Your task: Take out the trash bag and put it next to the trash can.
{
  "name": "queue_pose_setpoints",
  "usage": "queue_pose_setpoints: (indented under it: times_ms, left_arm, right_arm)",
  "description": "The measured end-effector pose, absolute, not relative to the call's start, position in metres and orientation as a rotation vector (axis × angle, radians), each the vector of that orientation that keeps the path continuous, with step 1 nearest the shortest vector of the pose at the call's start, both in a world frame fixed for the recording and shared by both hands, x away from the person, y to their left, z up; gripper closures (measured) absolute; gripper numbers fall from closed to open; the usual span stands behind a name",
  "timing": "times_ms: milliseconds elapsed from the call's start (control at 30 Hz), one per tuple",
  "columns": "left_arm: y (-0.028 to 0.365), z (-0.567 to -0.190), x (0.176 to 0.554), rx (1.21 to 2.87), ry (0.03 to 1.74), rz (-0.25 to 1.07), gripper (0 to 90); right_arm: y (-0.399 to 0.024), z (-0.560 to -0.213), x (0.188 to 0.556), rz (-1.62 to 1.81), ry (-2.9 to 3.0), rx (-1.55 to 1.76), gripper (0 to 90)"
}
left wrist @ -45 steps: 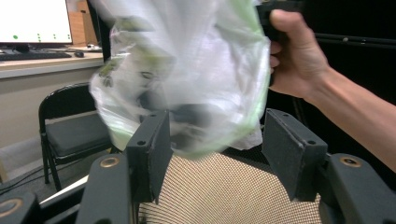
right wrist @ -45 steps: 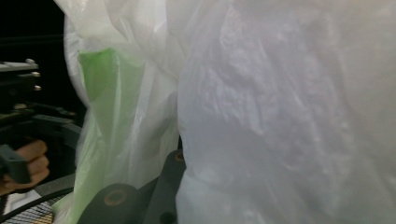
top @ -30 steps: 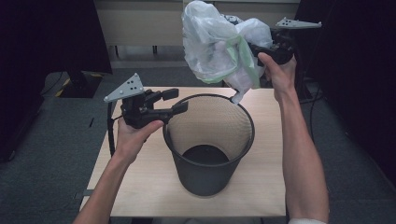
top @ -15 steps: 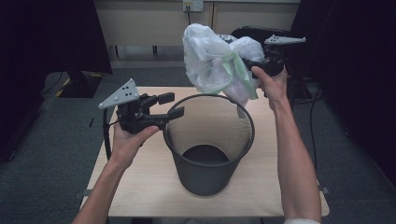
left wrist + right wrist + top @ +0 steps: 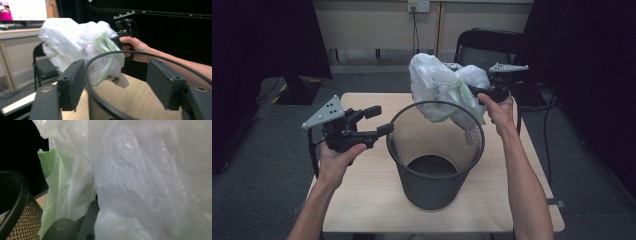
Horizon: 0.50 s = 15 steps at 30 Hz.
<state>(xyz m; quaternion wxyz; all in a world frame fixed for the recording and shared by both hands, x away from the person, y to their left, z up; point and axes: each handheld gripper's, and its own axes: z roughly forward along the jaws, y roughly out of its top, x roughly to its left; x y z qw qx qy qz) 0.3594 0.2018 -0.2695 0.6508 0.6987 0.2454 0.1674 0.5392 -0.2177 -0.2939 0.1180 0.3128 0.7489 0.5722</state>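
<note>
A black mesh wastebasket (image 5: 432,192) stands on the light wooden table (image 5: 362,200). My left gripper (image 5: 379,120) is at its left side with the rim (image 5: 100,56) passing between the two jaws. The jaws have just been opening and neither pad presses on the rim. My right gripper (image 5: 474,90) is shut on a crumpled white and green plastic bag (image 5: 437,87) above the far right of the basket. The bag's lower end (image 5: 467,125) hangs down inside the rim. In the right gripper view the bag (image 5: 140,182) hides most of the jaws.
A black chair (image 5: 492,40) stands just behind the table, with a pale cabinet (image 5: 377,25) and a hanging cable farther back. Dark curtains close in both sides. The table's front edge lies near the person's elbows.
The right gripper has come down with the bag, whose lower end now dips into the basket. The left gripper has drawn slightly left and nearer, its jaws spread wider around the rim.
</note>
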Motion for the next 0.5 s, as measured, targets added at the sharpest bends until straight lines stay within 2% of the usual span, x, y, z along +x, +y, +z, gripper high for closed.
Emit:
queue_pose_setpoints:
  times_ms: [333,500]
  left_arm:
    - [0.222,-0.288,0.355,1.617,0.675,0.444,16.7]
    - [0.235,-0.304,0.352,1.676,0.716,0.458,16.5]
  right_arm:
    - [-0.217,-0.322,0.536,1.63,2.223,0.951,83.3]
    - [-0.215,-0.337,0.533,1.614,2.226,0.978,82.7]
